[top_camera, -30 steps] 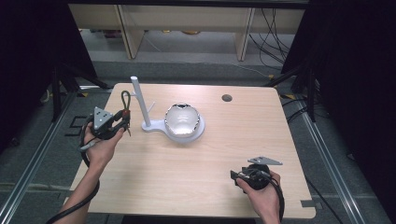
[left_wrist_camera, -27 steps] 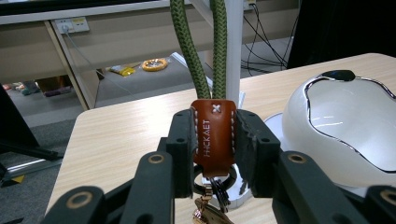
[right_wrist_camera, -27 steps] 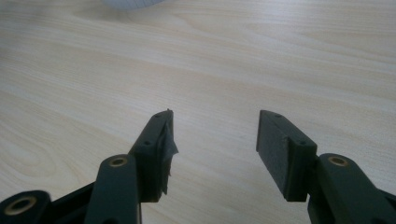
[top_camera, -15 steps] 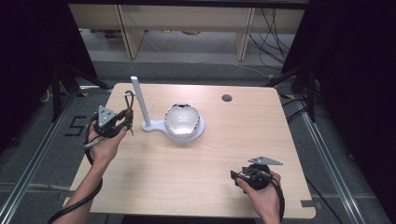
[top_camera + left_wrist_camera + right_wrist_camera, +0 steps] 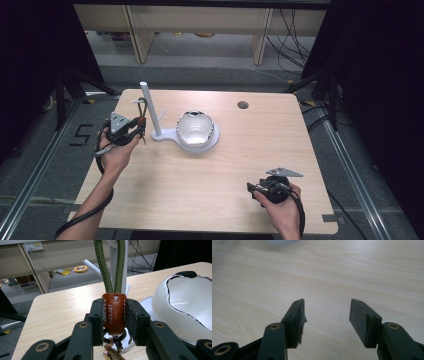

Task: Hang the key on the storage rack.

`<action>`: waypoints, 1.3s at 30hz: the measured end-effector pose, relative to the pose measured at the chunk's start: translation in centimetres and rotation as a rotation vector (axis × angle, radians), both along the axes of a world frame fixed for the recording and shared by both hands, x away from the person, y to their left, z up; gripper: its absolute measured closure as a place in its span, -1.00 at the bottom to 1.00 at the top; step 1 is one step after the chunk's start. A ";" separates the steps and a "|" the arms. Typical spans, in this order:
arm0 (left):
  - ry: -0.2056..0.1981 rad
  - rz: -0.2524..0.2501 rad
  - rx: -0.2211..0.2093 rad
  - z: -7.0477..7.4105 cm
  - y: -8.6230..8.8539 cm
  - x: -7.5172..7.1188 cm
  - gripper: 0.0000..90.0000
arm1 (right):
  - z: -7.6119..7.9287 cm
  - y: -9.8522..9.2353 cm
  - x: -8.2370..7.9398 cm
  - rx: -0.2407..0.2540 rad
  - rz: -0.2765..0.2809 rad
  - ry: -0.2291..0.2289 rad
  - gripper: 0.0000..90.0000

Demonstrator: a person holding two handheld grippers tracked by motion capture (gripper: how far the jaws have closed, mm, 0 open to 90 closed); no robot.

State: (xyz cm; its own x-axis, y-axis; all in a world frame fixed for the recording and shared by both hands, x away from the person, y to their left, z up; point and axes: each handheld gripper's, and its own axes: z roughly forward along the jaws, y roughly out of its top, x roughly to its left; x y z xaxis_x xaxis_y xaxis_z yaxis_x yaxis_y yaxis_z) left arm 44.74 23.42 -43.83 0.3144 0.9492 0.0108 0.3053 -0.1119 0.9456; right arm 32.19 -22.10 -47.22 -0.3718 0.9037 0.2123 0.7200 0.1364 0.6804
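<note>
Two black jaws of the left gripper (image 5: 113, 315) stand closed on the brown leather tab (image 5: 114, 312) of a keychain, low centre in the left gripper view; a green cord loop (image 5: 110, 265) rises from the tab to the top edge, and the metal ring and keys (image 5: 112, 347) hang below. Just behind the loop, upper centre, stands the white post (image 5: 148, 107) of a stand whose base carries a glossy white dome (image 5: 195, 127), right of centre. The step looks like hanging the loop over that post: I would lift until the loop clears the post's top, keep the tab pinched square, then lower. In the high view the right gripper (image 5: 260, 189) rests at lower right, its jaws wide apart and empty, over the bare wooden table (image 5: 210, 185).
</note>
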 end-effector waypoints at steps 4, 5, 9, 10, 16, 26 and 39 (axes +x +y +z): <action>0.005 0.000 -0.002 -0.1 -0.2 0.2 0.50 | -0.1 0.1 0.1 0.006 -0.001 -0.004 0.05; 0.006 0.001 -0.004 -0.1 -0.2 0.3 0.50 | -0.1 0.1 0.0 -0.014 -0.011 -0.002 0.05; 0.010 0.001 -0.001 -0.3 -0.2 0.4 0.49 | -0.1 0.1 0.0 -0.017 -0.009 0.002 0.05; 0.011 0.000 -0.005 -0.3 -0.2 0.5 0.49 | -0.1 0.1 0.0 -0.013 -0.008 -0.001 0.05; 0.019 0.000 -0.001 -0.4 -0.5 0.8 0.48 | -0.1 0.1 0.0 0.000 0.000 0.005 0.04; 0.042 -0.008 0.004 -0.4 -0.6 1.3 0.46 | -0.1 0.1 0.0 0.002 0.002 0.005 0.04; 0.061 -0.014 0.019 -0.6 -0.6 1.1 0.31 | -0.2 0.1 0.0 -0.007 0.006 0.003 0.04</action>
